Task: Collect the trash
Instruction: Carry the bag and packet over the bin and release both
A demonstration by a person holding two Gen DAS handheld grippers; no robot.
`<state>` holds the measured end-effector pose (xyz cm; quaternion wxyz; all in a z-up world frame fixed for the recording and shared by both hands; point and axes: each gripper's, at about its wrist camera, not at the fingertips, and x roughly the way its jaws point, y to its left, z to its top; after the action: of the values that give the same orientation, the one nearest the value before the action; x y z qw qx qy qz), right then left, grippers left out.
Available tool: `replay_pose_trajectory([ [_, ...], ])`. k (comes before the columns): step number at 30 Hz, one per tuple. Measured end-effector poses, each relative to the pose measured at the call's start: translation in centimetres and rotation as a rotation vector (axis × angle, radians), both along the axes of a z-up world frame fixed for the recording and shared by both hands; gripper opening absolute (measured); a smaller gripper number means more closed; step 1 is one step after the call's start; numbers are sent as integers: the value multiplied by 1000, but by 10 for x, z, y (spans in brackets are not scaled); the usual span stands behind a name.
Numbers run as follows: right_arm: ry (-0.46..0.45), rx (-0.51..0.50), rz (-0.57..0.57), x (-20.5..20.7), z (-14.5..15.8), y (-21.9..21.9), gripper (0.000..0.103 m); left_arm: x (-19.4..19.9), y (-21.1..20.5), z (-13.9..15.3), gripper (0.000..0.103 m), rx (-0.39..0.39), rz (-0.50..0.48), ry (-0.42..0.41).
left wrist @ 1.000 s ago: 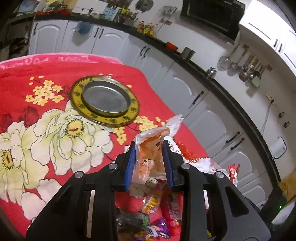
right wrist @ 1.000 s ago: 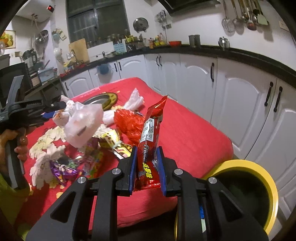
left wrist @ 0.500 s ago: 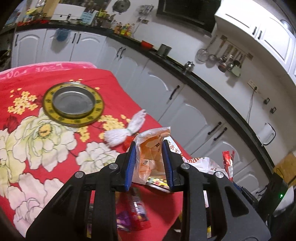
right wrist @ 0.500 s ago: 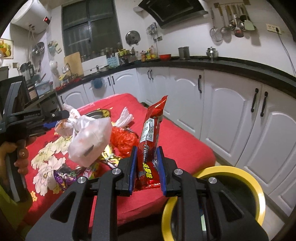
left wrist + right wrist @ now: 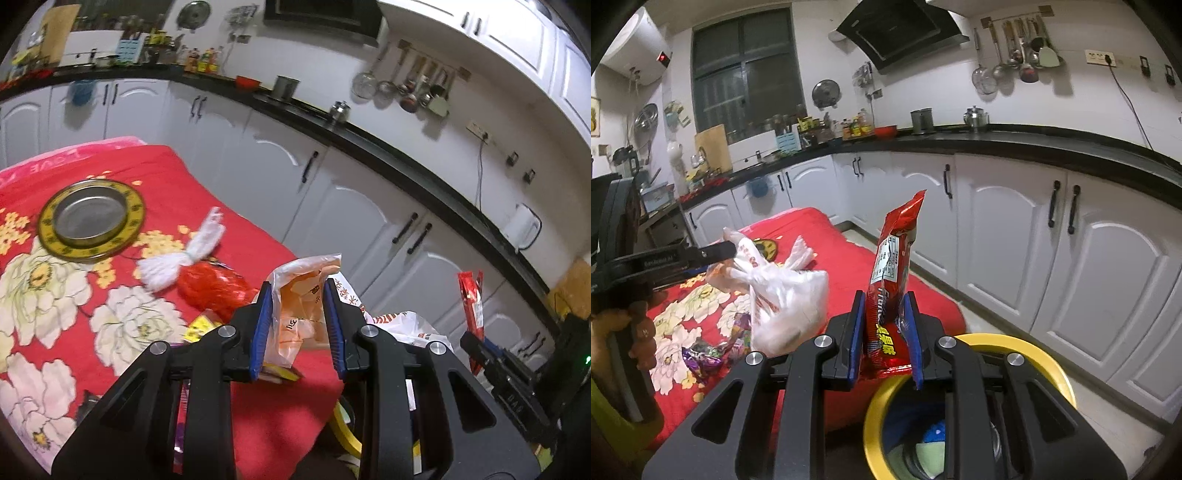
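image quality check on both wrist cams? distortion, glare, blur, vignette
Left wrist view: strong fisheye bend along the countertop, dark vignette in the corners, table edge and plastic bag slightly soft. Right wrist view: sharper, glare on the red wrapper, hard shadows behind the hanging utensils, bin interior dim.
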<state>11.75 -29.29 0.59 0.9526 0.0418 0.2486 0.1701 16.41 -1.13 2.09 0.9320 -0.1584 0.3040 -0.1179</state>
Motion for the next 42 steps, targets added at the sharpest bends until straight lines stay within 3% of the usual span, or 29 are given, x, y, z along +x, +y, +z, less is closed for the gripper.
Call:
replay_pose_trajectory([
  [24, 81, 35, -108, -19, -27, -81, 20, 0, -123, -35, 21, 215, -185, -13],
  [42, 209, 66, -118, -8, -65, -103, 21, 0, -178, -80, 22, 337, -285, 27],
])
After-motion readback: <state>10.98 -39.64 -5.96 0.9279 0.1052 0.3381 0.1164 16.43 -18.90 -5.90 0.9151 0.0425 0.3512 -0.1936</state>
